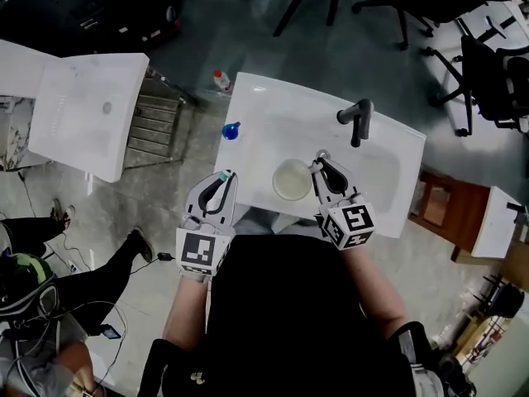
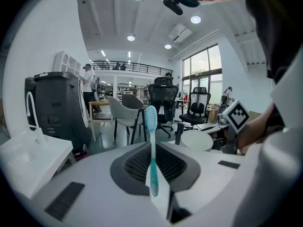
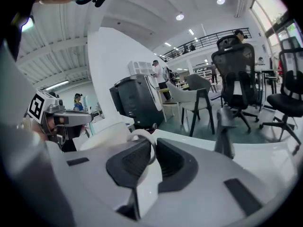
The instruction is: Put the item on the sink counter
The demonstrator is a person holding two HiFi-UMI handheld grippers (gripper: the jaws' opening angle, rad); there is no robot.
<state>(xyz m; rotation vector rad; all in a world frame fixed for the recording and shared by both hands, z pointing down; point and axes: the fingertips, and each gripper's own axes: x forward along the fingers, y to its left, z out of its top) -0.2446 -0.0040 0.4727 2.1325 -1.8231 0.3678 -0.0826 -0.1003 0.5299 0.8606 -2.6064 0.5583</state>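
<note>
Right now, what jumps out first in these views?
The left gripper is shut on a teal toothbrush, just off the near left corner of the white sink counter. The right gripper pinches the handle of a white cup over the counter's front, with the black faucet behind.

The right claw (image 1: 319, 166) gripped the white cup (image 1: 292, 179) on the bench (image 1: 264, 106); just left of the cup, the left claw (image 1: 223, 181) held a toothbrush (image 1: 224, 174).

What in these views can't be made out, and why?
- Cup contents: head view, too small, washed out.
- Cup body: right gripper view, mostly behind a jaw.
- Blue item on counter: head view, too small to identify.
- Toothbrush: head view, mostly inside left gripper.
</note>
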